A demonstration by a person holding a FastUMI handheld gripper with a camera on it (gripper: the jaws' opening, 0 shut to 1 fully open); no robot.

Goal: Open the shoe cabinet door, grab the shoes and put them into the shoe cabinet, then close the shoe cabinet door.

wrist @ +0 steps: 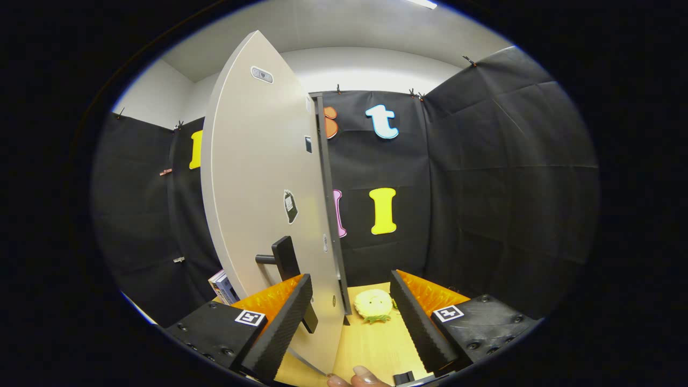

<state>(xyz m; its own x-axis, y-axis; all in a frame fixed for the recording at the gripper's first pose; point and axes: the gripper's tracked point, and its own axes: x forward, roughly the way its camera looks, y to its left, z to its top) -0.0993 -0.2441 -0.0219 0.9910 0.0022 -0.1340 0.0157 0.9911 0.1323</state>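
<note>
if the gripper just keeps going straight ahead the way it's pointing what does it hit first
Probably the cabinet door: its free edge stands between the open fingers of the gripper, close to the left one, with the black handle right there. The plush slipper on the wooden table lies further ahead; depth is hard to judge.

Pale grey shoe cabinet door (258, 215) — upright, swung edge-on — dark bar handle (287, 269) low down.

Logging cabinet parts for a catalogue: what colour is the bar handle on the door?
Black, clearest in the gripper view: the bar handle on the light grey door.
</note>
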